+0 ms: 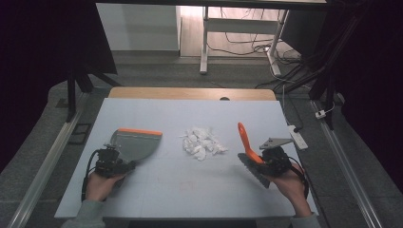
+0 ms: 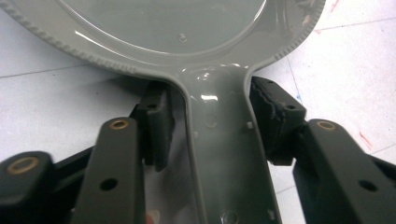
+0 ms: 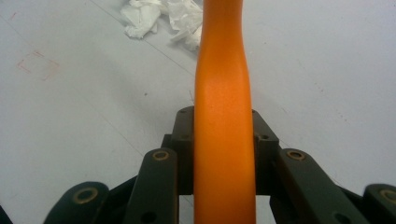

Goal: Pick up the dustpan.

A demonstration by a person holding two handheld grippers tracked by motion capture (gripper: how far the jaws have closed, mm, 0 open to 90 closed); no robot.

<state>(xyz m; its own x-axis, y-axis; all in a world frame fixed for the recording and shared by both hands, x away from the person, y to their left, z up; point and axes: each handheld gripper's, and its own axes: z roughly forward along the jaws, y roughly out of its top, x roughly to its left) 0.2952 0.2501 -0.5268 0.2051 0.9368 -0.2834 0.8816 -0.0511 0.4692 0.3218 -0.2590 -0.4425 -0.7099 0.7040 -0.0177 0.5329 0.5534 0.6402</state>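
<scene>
— Grey plastic on the near left: is that a dustpan?

— Yes, the dustpan (image 1: 134,144) lies flat on the pale table (image 1: 180,190) at about nine o'clock from the middle, its orange lip at the far edge. The left gripper (image 1: 112,164) has its jaws clamped on either side of the dustpan's handle (image 2: 224,144); in the left gripper view the black pads press against both flanks of the grey stem.

— And the other side?

— At three o'clock the right gripper (image 1: 270,160) is closed on the orange handle (image 3: 223,126) of a hand brush (image 1: 251,156). The handle points toward twelve o'clock and tilts upward; the dark bristle head sits toward six o'clock, at the person's right hand (image 1: 291,186).

— What is in the middle?

— A small heap of crumpled white paper scraps (image 1: 203,142), between dustpan and brush, well apart from both. In the right gripper view it shows at eleven o'clock beyond the handle.

— Anything past the table?

— A white desk frame (image 1: 205,38) and loose cables (image 1: 256,47) on the floor at twelve o'clock.
</scene>
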